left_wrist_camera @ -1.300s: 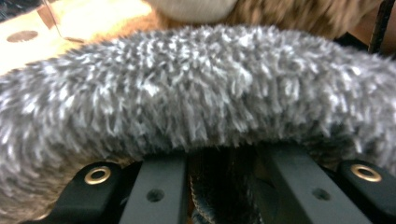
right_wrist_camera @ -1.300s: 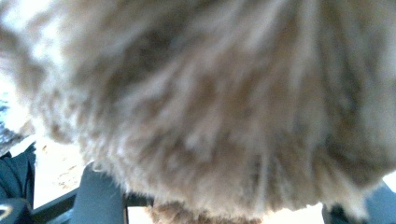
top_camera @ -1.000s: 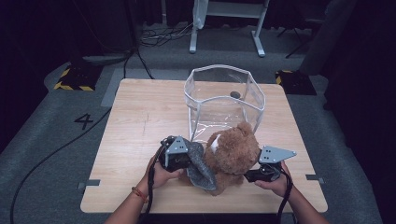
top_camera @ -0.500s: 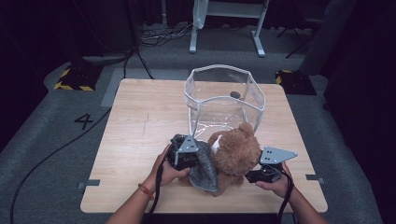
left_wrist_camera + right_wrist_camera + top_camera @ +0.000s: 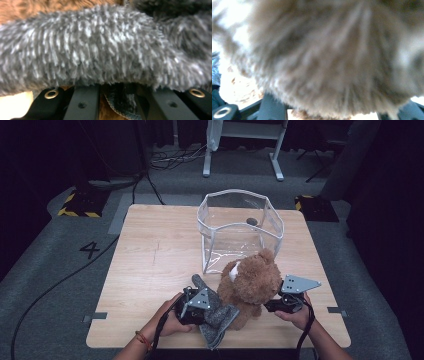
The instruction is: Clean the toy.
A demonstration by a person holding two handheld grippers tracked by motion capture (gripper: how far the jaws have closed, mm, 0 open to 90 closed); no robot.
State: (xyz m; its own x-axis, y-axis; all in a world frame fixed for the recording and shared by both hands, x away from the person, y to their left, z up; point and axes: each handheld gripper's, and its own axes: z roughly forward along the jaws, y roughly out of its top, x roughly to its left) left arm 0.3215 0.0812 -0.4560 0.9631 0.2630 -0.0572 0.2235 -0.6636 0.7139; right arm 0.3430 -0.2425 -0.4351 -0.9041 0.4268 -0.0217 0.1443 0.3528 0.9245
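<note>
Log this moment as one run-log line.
left tongs: shut on grey fuzzy cloth | right tongs: closing on brown teddy bear | clear plastic bin: behind bear, not entered

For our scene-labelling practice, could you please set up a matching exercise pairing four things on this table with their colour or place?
Things:
1. teddy bear
2. fuzzy garment
3. clear container
4. small dark object

Descriptions:
A. grey, at the left gripper, beside the bear
B. inside the see-through walls, at the far side
C. brown, sitting between the two grippers, with the right gripper at its side
D. transparent, standing open-topped behind the bear

Pairs: 1-C, 2-A, 3-D, 4-B
</note>
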